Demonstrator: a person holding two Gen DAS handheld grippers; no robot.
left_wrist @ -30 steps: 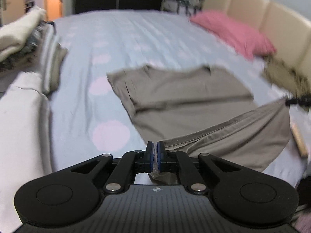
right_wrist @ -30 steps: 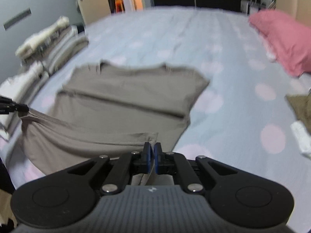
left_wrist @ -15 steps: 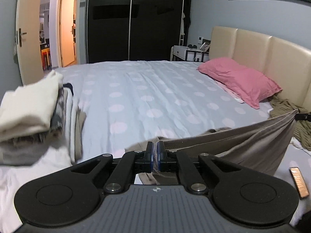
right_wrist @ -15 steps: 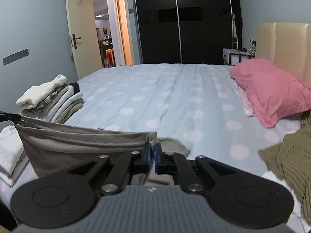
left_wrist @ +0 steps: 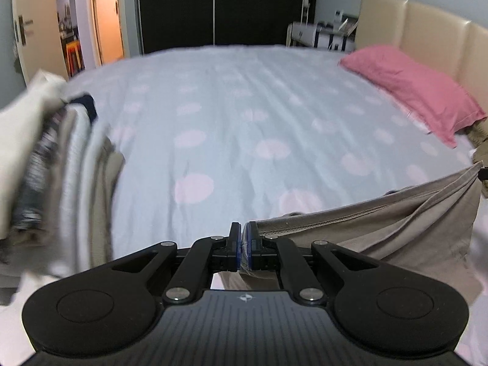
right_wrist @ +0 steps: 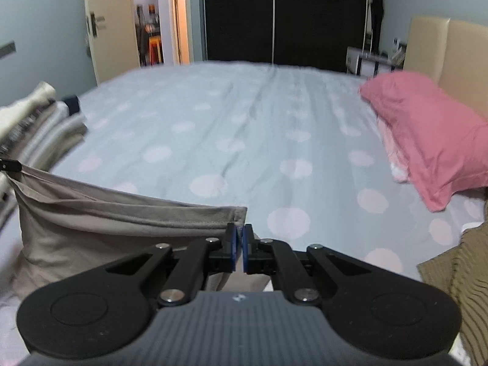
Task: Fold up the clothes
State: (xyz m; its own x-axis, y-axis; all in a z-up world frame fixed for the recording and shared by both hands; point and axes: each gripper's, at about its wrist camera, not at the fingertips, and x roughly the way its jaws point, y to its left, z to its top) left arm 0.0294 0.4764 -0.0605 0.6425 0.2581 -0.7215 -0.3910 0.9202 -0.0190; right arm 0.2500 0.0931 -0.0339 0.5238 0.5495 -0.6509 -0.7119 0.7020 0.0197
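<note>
Holding a grey garment stretched above the bed

We see folded clothes [left_wrist: 45, 164] stacked at the left. Our left gripper [left_wrist: 242, 244] and right gripper [right_wrist: 239, 245] each have jaws clamped on an edge of the taupe garment [right_wrist: 91, 222], hanging taut between them over the dotted bed [left_wrist: 244, 122]. A pink pillow [right_wrist: 427, 134] lies right.

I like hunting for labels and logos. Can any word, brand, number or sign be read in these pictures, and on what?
No readable text in either view.
Small white emblem on the black body of the left tongs: a symbol, no letters.
The same emblem behind the right tongs: no letters.
Items on the bedside stand: too blurred to read.
</note>
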